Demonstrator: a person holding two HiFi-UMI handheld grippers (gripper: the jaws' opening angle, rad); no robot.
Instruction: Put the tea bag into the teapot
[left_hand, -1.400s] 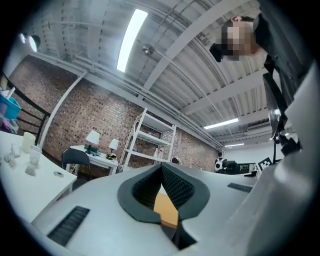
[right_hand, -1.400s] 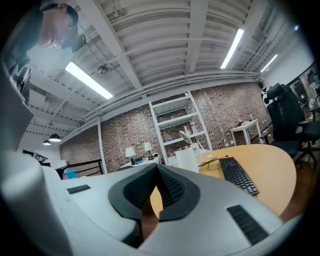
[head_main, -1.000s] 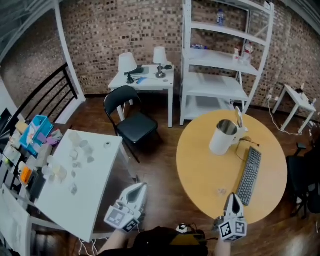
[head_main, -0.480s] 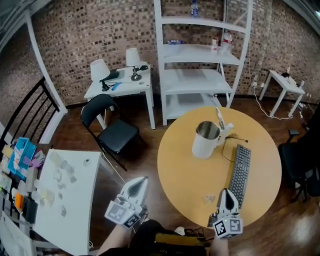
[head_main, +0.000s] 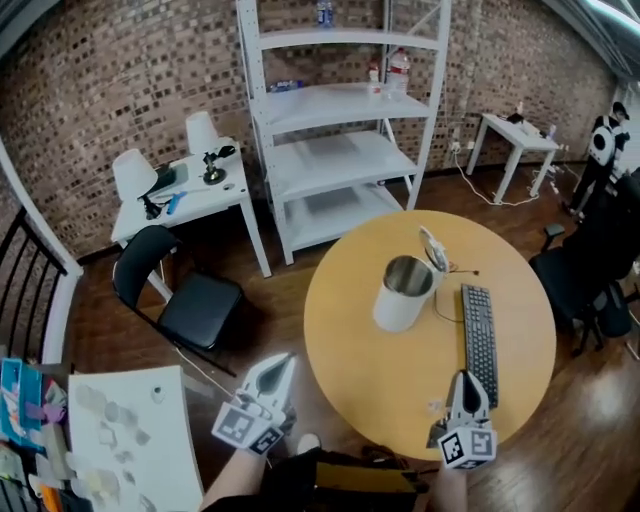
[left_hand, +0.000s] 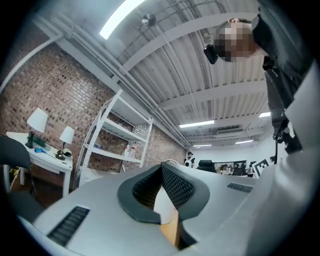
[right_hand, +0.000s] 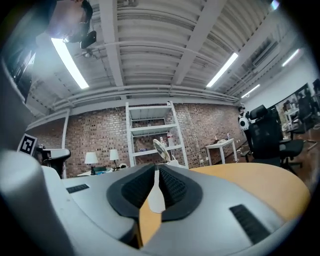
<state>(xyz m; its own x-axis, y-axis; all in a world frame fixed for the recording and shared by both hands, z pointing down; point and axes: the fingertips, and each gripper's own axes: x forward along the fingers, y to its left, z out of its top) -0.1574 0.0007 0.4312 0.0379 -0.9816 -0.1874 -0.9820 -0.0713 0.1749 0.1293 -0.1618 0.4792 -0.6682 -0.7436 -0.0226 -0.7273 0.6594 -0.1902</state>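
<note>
- Right gripper (head_main: 466, 376): jaws barely parted, just been opening, nothing between them; it sits over the near edge of the round yellow table (head_main: 350, 340), with the tea bag (head_main: 437, 406) lying just beside.
- Left gripper (head_main: 284, 360): clenched, empty, over the wood floor (head_main: 270, 300).
- White teapot (head_main: 402, 293), lid up, stands mid-table with a black keyboard (head_main: 480, 338) beside it.
- Brick wall (head_main: 80, 90) and white shelf unit (head_main: 340, 100) behind.

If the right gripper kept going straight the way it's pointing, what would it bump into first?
Probably the white teapot, which shows straight ahead between its jaws, though depth is unclear. The right gripper has just been opening its jaws, with nothing held between them.
</note>
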